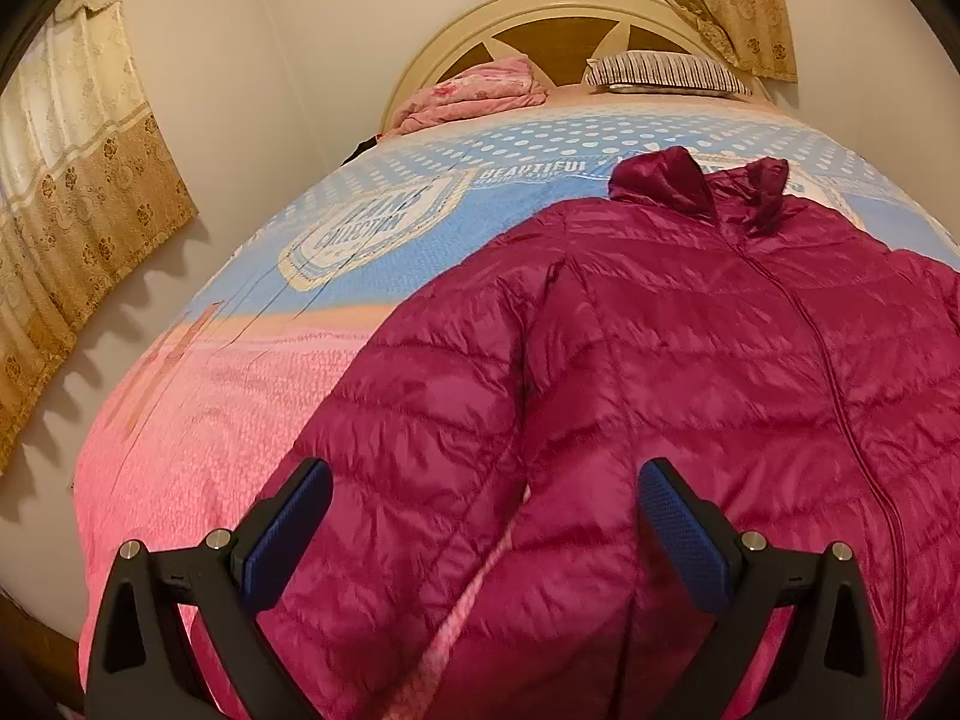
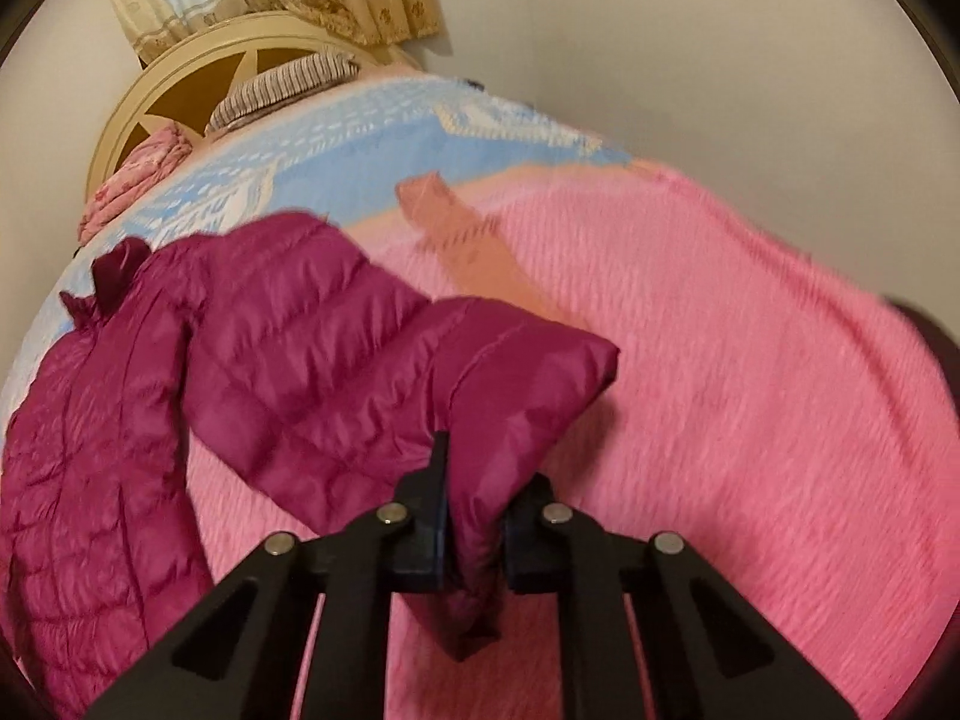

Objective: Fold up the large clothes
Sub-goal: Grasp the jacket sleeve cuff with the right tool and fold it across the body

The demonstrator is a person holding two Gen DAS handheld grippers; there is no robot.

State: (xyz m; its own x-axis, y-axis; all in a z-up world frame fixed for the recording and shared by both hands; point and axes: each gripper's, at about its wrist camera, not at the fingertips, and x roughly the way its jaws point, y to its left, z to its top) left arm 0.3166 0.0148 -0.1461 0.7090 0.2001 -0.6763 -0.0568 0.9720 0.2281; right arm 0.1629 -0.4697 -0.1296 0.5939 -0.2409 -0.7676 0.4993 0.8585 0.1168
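The magenta puffer jacket (image 1: 690, 360) is lying front-up and zipped on the bed cover (image 1: 240, 396), collar pointing away from both grippers. The right gripper (image 2: 474, 528) is clamping the cuff end of the right sleeve (image 2: 522, 372), fabric bunching between the pads. The left gripper (image 1: 486, 516) is standing wide apart, holding nothing, with the other sleeve and side hem directly under and ahead of it.

Handling guess: light, soft, puffy, and the shiny shell is probably sliding easily, so thin pinches may be slipping. Better grabbing at seams: cuff, hem corner, shoulder.

Surroundings: a striped pillow (image 1: 666, 72) and a bundled pink quilt (image 1: 480, 96) are sitting far ahead by the headboard (image 1: 540, 18), well apart from the jacket. Curtains (image 1: 78, 180) are hanging off to the left. Nothing is blocking the fold area.
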